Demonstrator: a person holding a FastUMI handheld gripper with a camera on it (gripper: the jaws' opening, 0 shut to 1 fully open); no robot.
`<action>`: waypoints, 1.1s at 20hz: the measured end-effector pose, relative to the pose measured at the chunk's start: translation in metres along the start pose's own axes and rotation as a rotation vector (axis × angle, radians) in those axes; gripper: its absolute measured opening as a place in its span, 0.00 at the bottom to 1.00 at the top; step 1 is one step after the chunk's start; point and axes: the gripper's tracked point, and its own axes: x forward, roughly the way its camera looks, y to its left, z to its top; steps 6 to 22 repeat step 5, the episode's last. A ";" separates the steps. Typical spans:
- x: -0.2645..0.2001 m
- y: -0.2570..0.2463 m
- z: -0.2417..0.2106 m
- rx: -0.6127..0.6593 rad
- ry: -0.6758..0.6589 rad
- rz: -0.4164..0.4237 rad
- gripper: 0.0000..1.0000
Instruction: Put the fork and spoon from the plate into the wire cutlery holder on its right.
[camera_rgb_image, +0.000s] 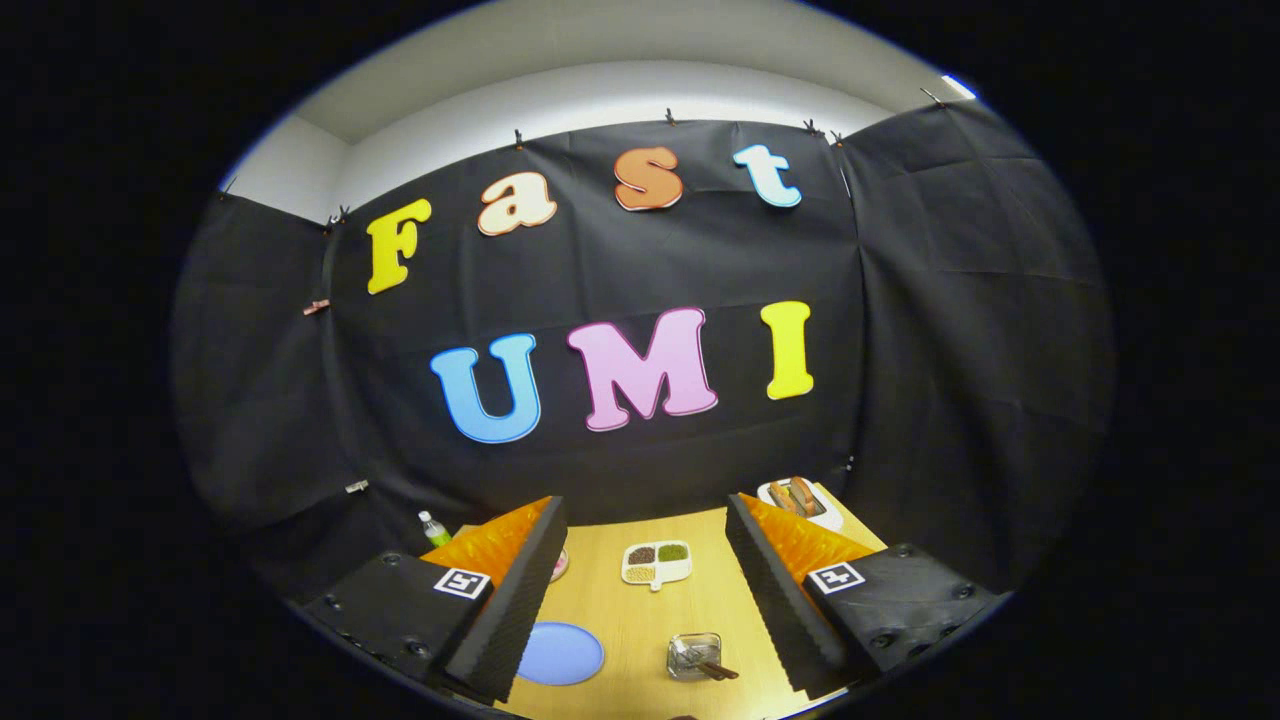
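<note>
The gripper (645, 600) is held high above the wooden table (640, 625), its two fingers spread wide apart with nothing between them.

Nearest, just ahead of and between the fingertips, two things are seen. Beside the left finger a blue plate (560, 654) lies flat on the table, and nothing can be made out on its visible face. Just to its right stands the wire cutlery holder (694, 656), small and square, with dark handles (718, 669) sticking out of it and leaning to the right. Whether these are the fork and the spoon cannot be told at this size, though that is what they are judged to be.

Farther on, between the fingers, a white divided dish (656, 562) holding beans or grains in its compartments is seen. Beyond the left finger a small bottle (433, 528) with a green label stands near the table's far edge, and beyond the right finger a white tray (800, 500) with food is set at the far corner.

The task is judged to be at or near its end, since the plate looks bare and the holder is filled. If so, no further grasp is called for. If one piece is hidden by the left finger, the gripper would need to be lowered over the plate, kept open, and closed across the handle.
</note>
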 end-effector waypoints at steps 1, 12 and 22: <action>0.004 -0.010 -0.003 -0.006 0.012 -0.009 0.99; 0.023 -0.028 -0.003 -0.003 0.031 -0.007 0.99; 0.023 -0.028 -0.003 -0.003 0.031 -0.007 0.99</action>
